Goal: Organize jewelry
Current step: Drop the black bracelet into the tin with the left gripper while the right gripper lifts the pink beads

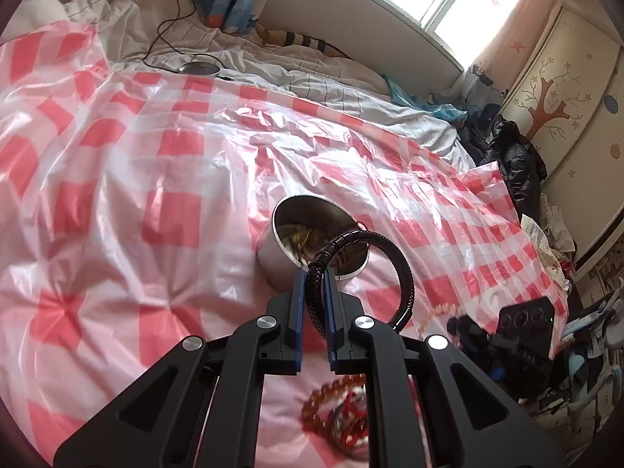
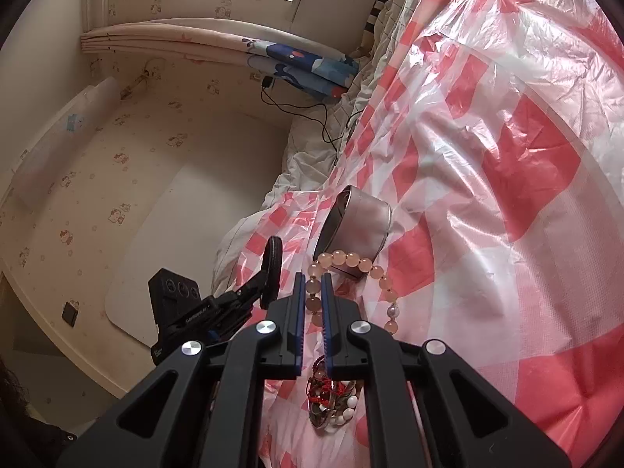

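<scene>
While a black braided bracelet (image 1: 362,257) loops up from the clamped jaws of the left gripper (image 1: 315,277), the right gripper (image 2: 313,284) pinches a pink bead bracelet (image 2: 353,261). Beyond both jaws stands a steel tin (image 1: 280,245), seemingly holding jewelry, on red-checked plastic sheet (image 1: 156,179).

We see a bed (image 1: 351,78) covered by a red-and-white checked plastic sheet (image 1: 156,179). On the sheet stands a round metal tin (image 1: 273,249), and nearer us lies a heap of bead bracelets (image 1: 343,417).
</scene>
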A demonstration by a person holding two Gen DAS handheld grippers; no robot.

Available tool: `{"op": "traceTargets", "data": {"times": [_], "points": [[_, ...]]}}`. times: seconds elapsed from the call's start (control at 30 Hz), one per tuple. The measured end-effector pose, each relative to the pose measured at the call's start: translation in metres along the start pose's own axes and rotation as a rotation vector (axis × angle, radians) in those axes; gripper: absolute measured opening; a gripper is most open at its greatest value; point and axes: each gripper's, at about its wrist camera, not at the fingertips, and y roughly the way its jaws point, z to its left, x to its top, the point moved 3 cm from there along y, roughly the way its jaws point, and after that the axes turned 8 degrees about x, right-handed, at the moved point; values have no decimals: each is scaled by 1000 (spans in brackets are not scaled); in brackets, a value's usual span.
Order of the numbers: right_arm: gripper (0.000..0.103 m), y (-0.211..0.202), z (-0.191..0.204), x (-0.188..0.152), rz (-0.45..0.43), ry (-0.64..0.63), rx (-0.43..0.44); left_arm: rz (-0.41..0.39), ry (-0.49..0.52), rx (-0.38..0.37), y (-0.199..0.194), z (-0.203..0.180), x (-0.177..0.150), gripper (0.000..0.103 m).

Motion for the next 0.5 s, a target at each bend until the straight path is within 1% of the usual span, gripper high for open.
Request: {"op": "traceTargets", "data": {"times": [0.13, 0.33, 0.43, 0.5], "points": [[9, 3, -1, -2, 20, -11, -3, 11, 9, 16, 22, -6, 18, 8], [10, 5, -4, -3, 30, -7, 14, 28, 26, 39, 53, -13, 34, 8], [11, 6, -4, -4, 30, -9, 20, 49, 47, 88, 71, -12, 34, 9], [11, 6, -4, -4, 32, -12, 22, 69, 73, 140, 83, -10, 31, 9]]}}
